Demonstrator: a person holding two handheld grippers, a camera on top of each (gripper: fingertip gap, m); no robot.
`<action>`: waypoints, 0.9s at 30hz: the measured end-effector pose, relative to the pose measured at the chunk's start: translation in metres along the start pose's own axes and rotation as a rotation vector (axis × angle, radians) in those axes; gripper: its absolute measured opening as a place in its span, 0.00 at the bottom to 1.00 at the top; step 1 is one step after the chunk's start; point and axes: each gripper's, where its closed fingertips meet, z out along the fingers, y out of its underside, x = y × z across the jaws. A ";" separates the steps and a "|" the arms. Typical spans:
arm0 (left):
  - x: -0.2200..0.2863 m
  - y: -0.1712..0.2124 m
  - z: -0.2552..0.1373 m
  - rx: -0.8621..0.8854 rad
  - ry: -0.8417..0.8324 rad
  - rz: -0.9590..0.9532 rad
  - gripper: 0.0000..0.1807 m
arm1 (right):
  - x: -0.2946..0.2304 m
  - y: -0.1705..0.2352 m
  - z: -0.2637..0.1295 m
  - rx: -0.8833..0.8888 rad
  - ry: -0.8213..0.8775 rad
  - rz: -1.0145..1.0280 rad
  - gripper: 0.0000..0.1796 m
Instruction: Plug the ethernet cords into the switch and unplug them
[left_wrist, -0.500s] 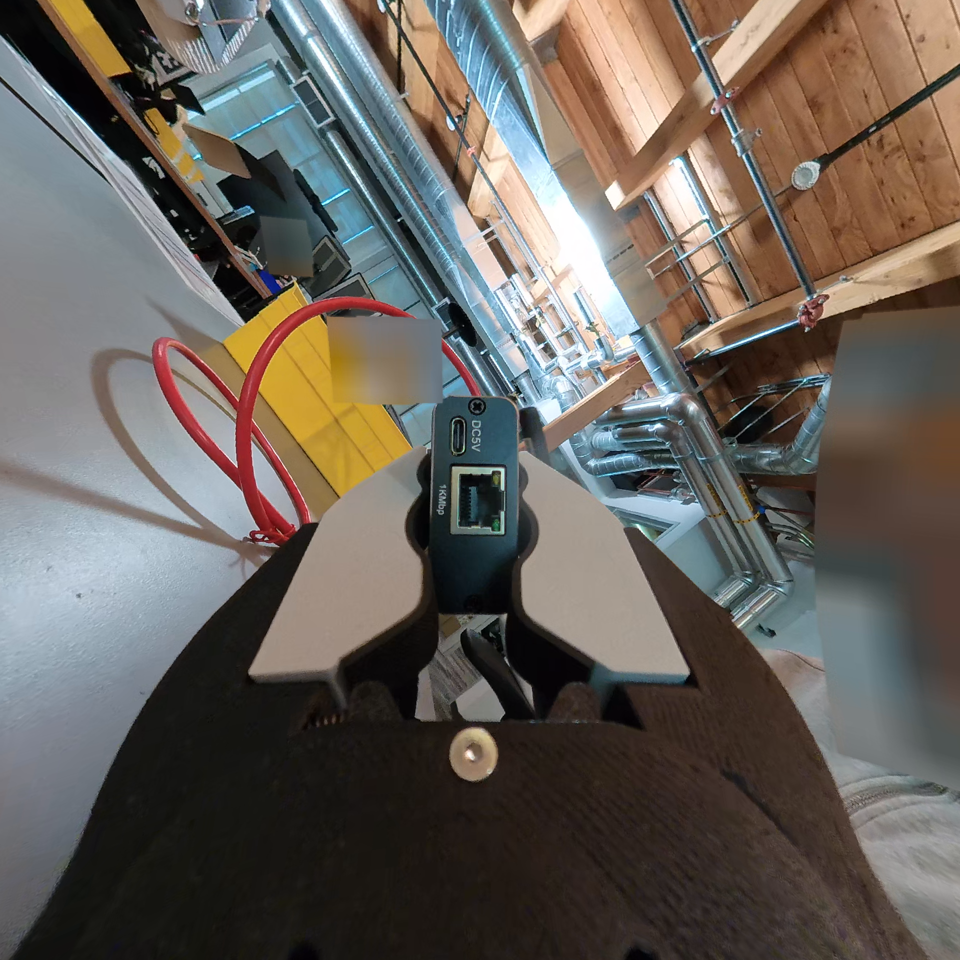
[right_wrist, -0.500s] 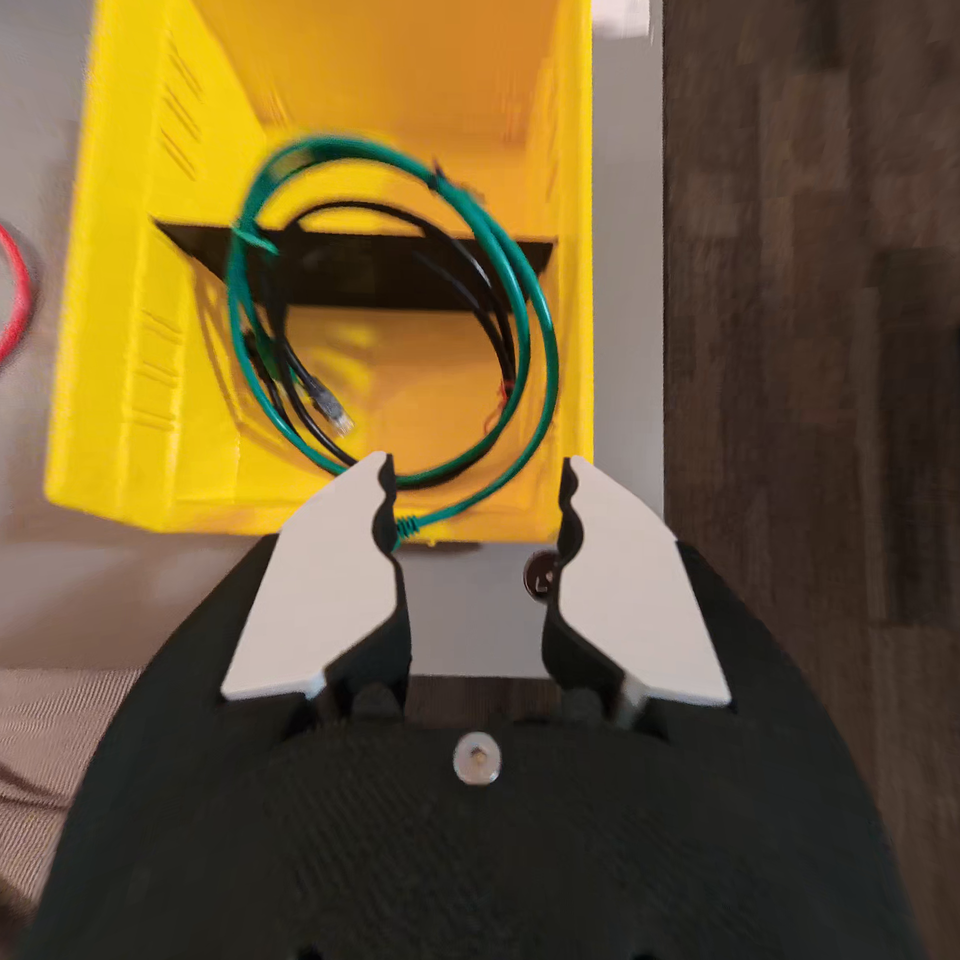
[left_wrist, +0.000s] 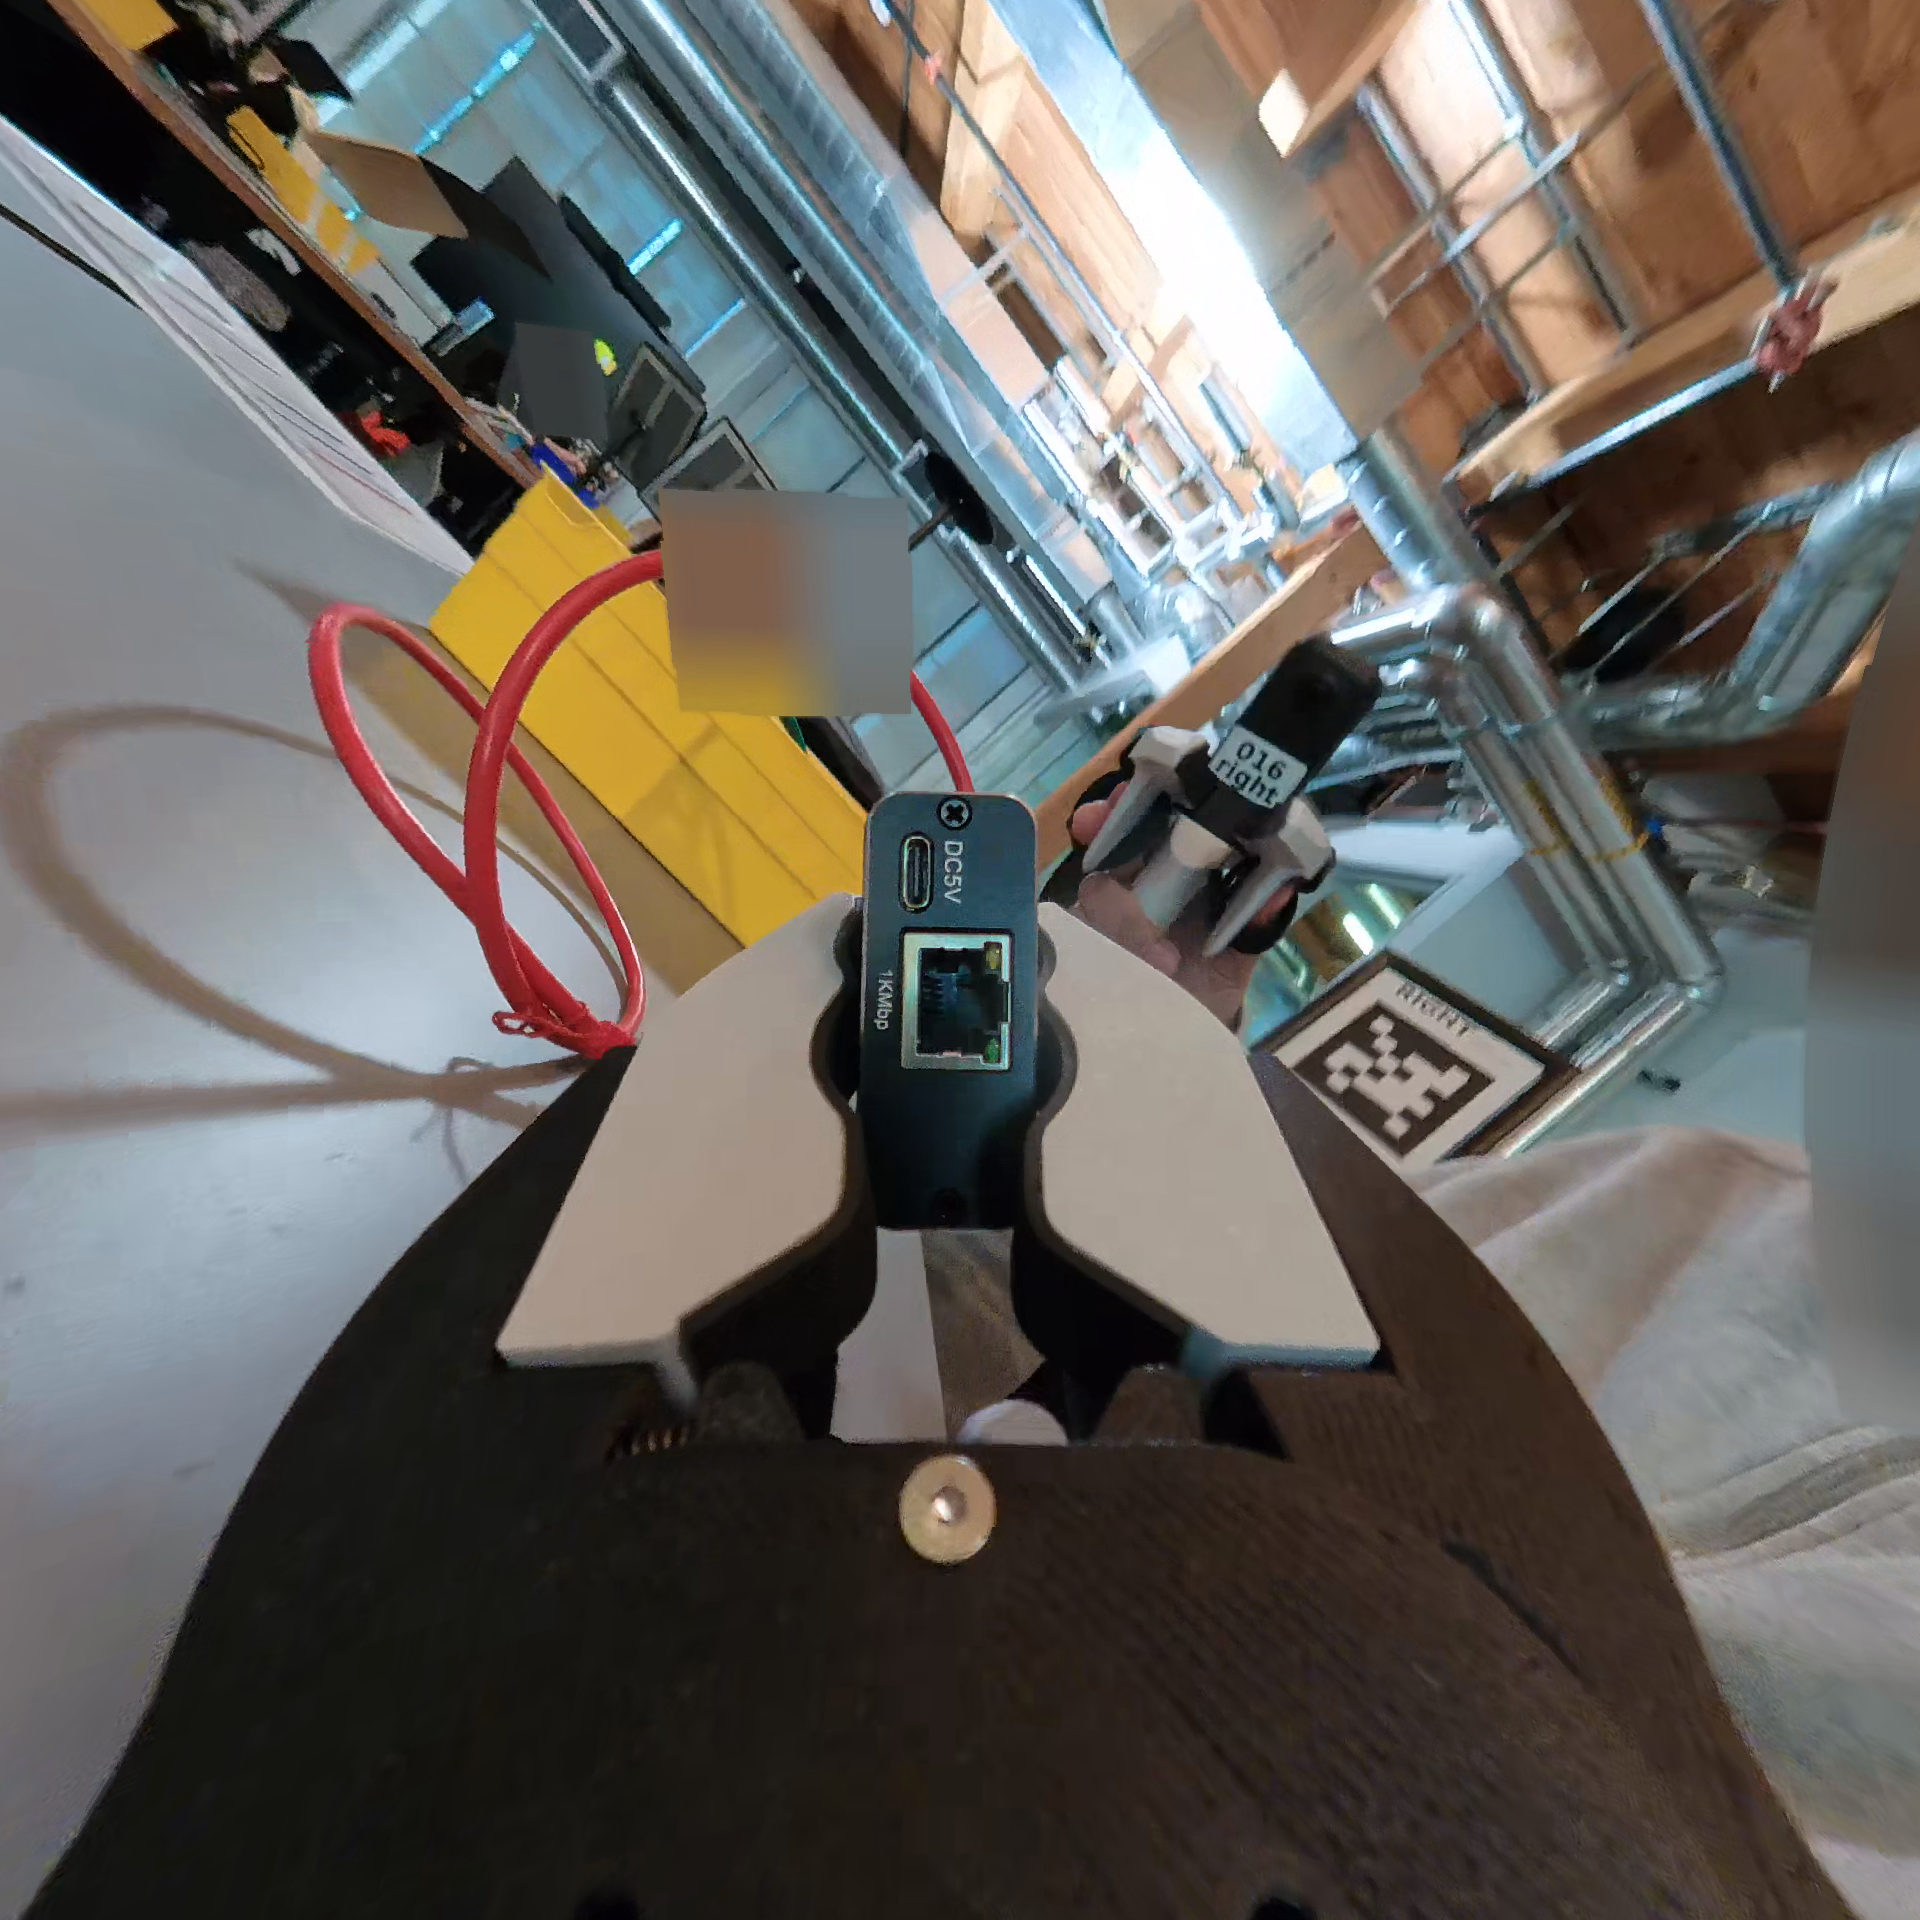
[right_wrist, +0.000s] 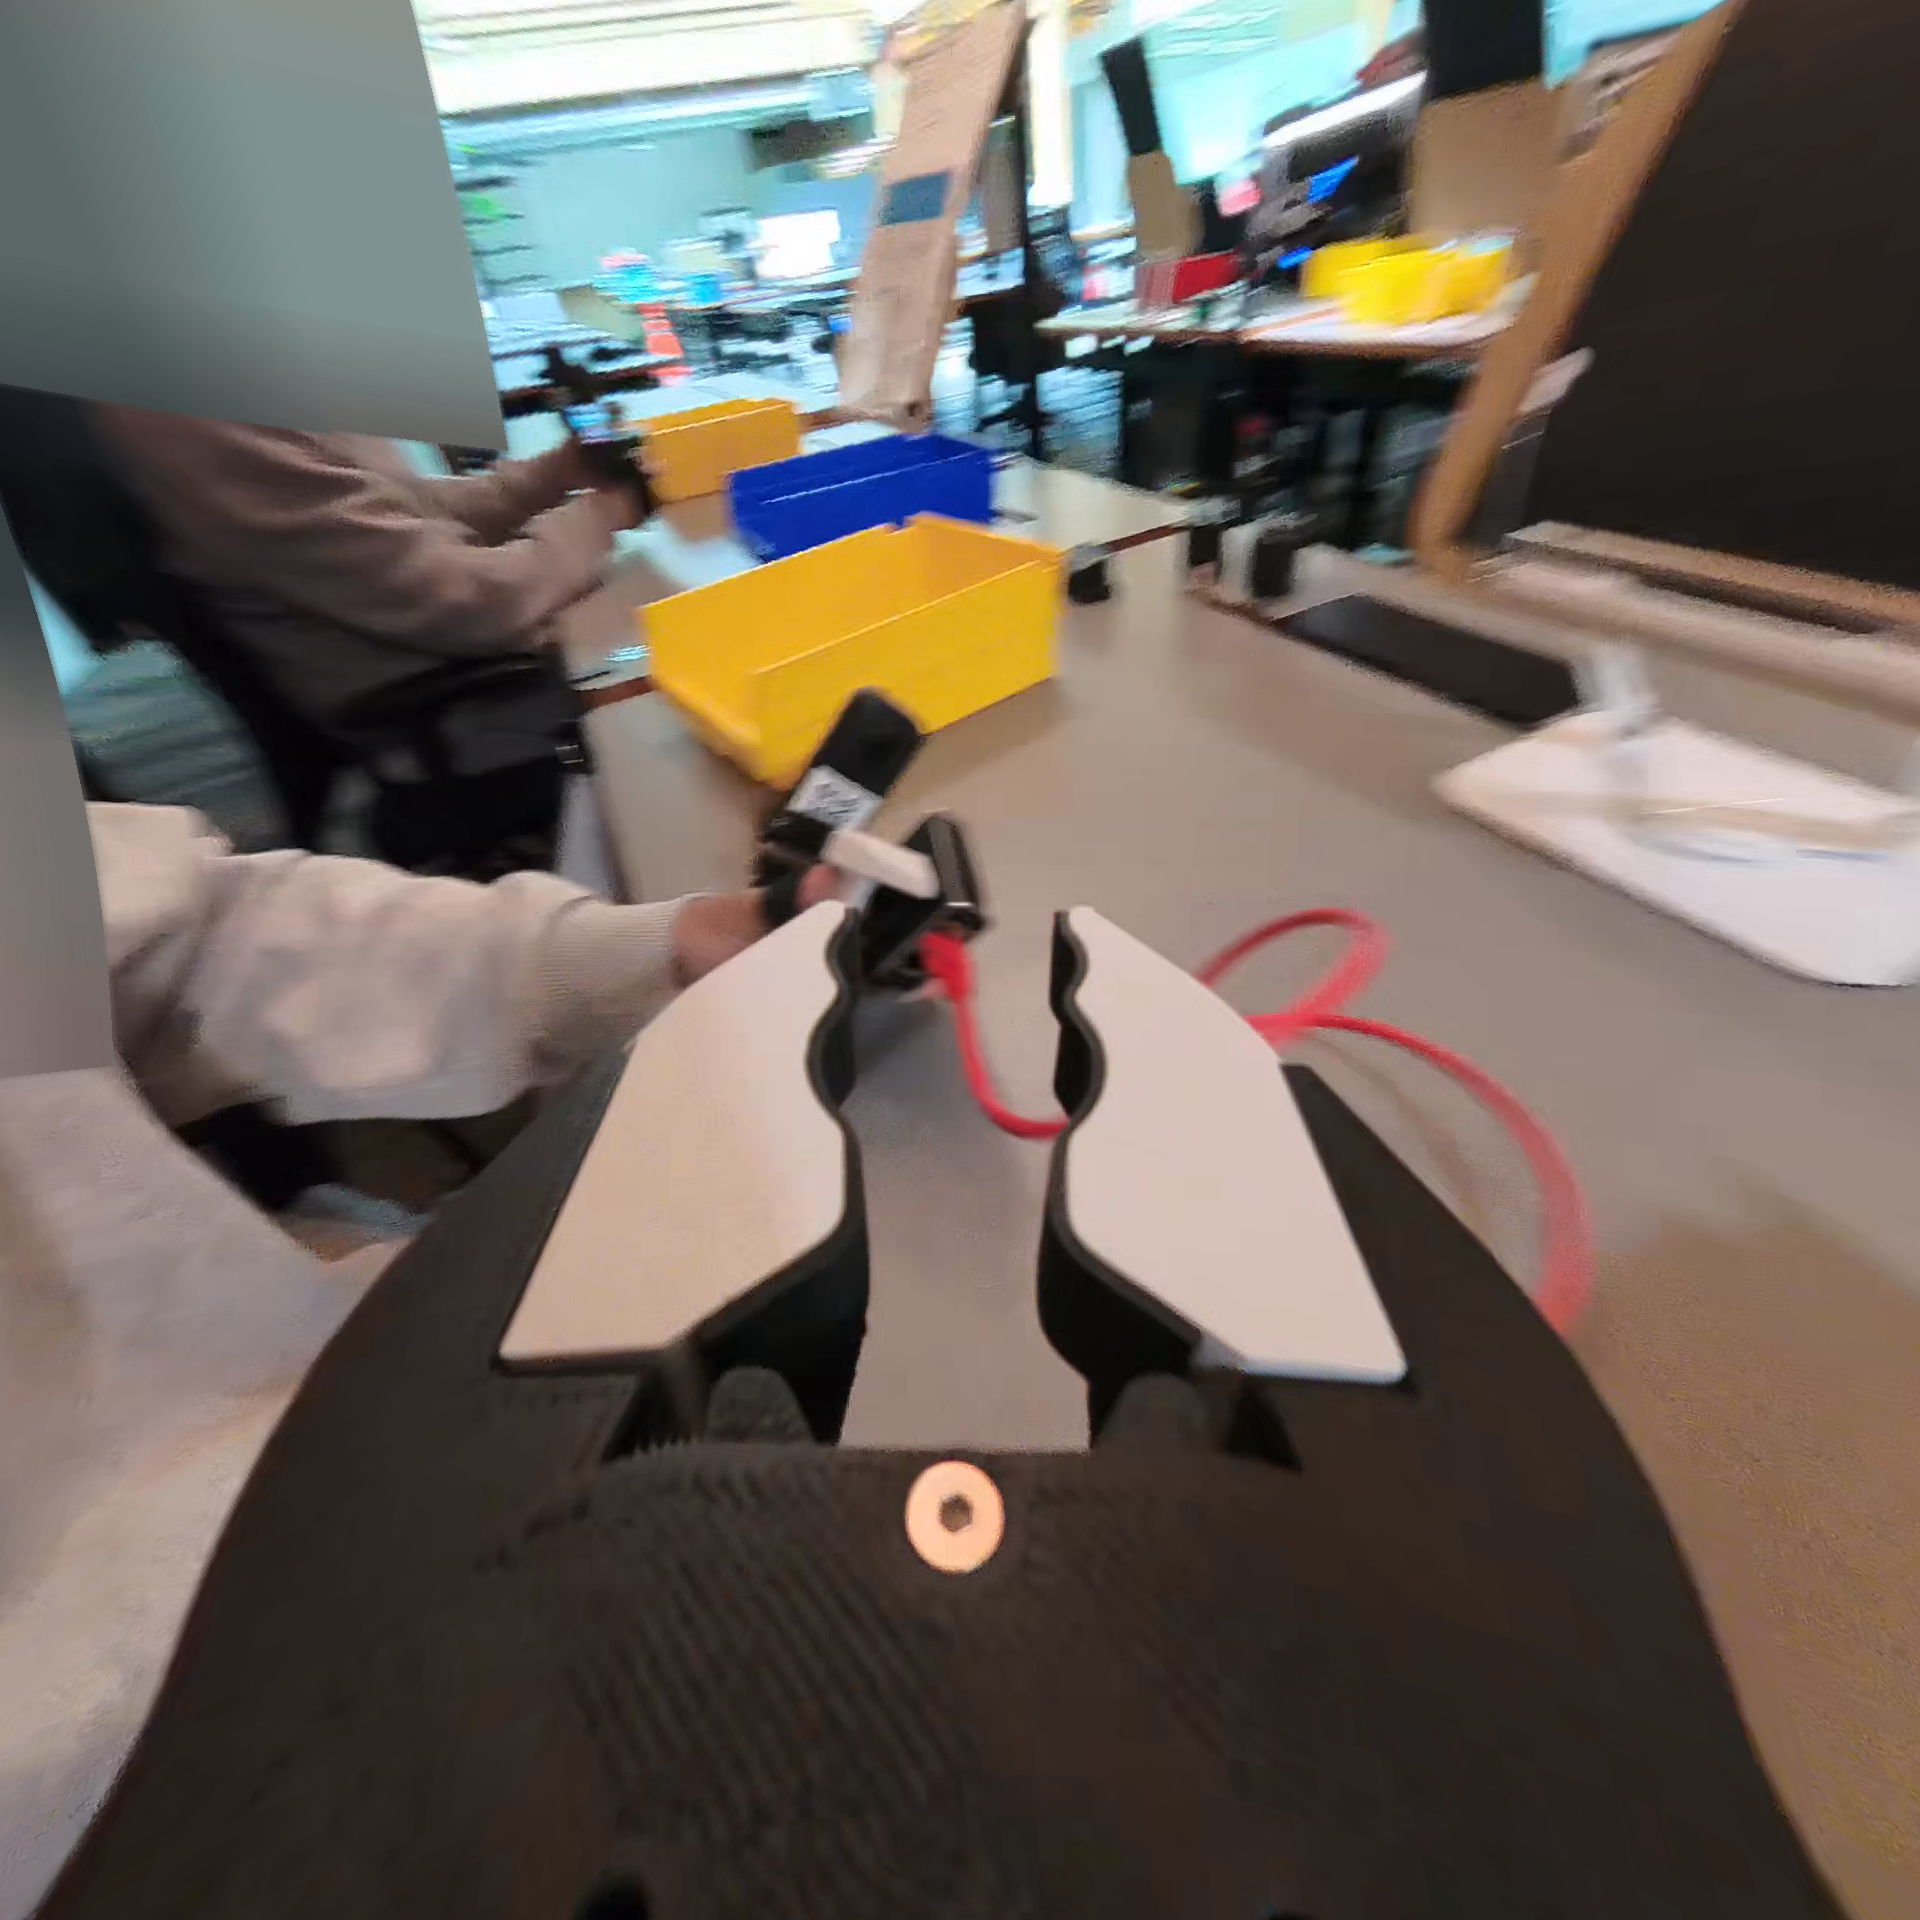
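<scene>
1. On the grey bench (right_wrist: 1299, 831) sits a big yellow bin (right_wrist: 862, 634), far from me, with a blue bin (right_wrist: 862, 494) behind it. A white flat thing (right_wrist: 1704, 862) lies off to the right side. The middle of the bench is bare, so I have room to move there.

2. My left tool (left_wrist: 951, 997) is shut tight on the small dark switch (left_wrist: 951, 997). I hold the switch up off the bench. One port faces my camera and it has nothing in it.

3. My right tool (right_wrist: 951, 997) is spread wide and holds nothing. It points at my left tool and the switch.

4. The red cord (left_wrist: 499, 831) lies in loops on the bench, just past the switch. In the right view one end of it seems to reach the far side of the switch, but it is too blurry to tell if it is plugged in.

5. What could go wrong, I think:
   - The red loops could catch on my right tool if I reach through them.
   - The switch could twist in my grip if I push or pull a plug crooked.
   - My two tools are close and could bump.
   - A tug on the cord could drag its loops across the bench.
</scene>
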 end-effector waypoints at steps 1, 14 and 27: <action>0.003 0.004 0.003 -0.030 0.003 0.024 0.14 | -0.011 0.013 0.017 -0.024 -0.051 0.025 0.19; 0.028 0.048 0.026 -0.279 0.063 0.277 0.14 | -0.017 0.112 0.070 -0.303 -0.009 -0.064 0.10; 0.029 0.055 0.027 -0.318 0.064 0.307 0.14 | -0.021 0.104 0.070 -0.190 -0.107 0.140 0.08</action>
